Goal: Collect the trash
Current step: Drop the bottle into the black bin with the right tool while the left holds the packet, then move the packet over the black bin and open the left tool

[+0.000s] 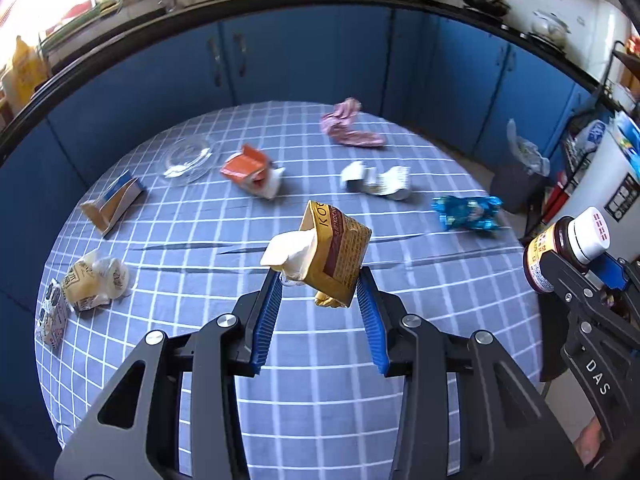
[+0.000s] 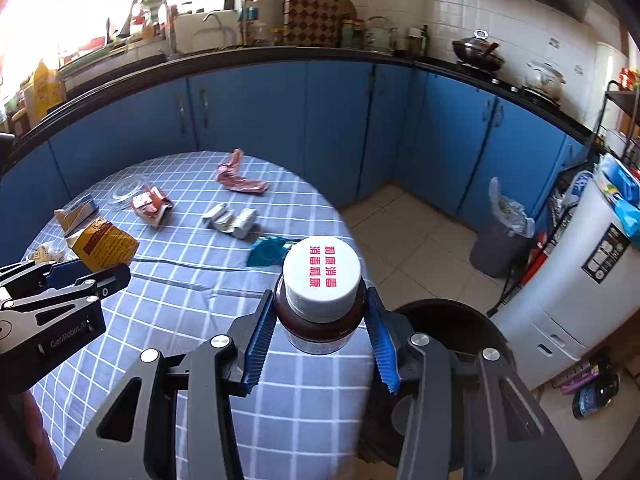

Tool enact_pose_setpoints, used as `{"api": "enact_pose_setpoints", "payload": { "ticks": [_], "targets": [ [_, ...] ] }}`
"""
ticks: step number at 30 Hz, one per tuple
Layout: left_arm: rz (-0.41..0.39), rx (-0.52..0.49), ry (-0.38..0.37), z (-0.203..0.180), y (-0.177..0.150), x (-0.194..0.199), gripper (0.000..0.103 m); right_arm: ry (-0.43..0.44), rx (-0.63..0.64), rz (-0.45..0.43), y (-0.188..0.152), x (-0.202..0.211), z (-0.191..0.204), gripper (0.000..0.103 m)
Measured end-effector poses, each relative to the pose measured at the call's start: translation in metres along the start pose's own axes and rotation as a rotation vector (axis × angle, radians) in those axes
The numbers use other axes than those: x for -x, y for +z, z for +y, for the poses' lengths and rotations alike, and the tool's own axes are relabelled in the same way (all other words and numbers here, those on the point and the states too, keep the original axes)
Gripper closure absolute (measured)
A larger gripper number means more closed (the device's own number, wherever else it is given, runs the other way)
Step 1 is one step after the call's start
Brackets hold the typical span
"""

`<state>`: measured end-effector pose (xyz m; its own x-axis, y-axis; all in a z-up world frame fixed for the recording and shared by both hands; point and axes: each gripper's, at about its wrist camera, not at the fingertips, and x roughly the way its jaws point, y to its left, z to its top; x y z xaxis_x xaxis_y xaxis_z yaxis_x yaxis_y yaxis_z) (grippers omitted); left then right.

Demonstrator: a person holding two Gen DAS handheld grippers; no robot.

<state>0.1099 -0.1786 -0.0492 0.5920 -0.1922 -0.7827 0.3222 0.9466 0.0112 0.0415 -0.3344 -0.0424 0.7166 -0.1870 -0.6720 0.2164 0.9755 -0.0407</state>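
The left gripper [image 1: 320, 280] holds a crumpled yellow-brown carton [image 1: 336, 252] clear above the checked tablecloth [image 1: 320, 400]; far beyond lie an orange carton [image 1: 250, 174], pink wrapper [image 1: 348, 124] and blue wrapper [image 1: 466, 212]; at right, the right gripper [image 1: 576, 276] clamps a white-capped brown bottle [image 1: 560, 248].

Small black-and-white printed packet [image 1: 51, 317] at the round checked tablecloth's [image 1: 320, 400] left rim: print too small to read. Crumpled blue foil wrapper [image 2: 269, 251] partly hidden behind the brown bottle's white ribbed cap [image 2: 322, 278]. Round black bin [image 2: 460, 328] mostly covered by gripper arms.
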Motion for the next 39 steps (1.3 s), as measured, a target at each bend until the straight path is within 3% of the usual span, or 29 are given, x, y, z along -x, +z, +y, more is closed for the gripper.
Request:
{"api": "enact_pose_setpoints", "payload": {
  "ticks": [21, 39],
  "targets": [
    [-0.026, -0.156, -0.077, -0.105, 0.006, 0.015, 0.063, -0.098, -0.14, -0.005, -0.017, 0.017, -0.102, 0.059],
    [-0.016, -0.228, -0.105, -0.153, 0.011, 0.004, 0.063, -0.121, -0.193, 0.0, -0.027, 0.007, -0.137, 0.059]
  ]
}}
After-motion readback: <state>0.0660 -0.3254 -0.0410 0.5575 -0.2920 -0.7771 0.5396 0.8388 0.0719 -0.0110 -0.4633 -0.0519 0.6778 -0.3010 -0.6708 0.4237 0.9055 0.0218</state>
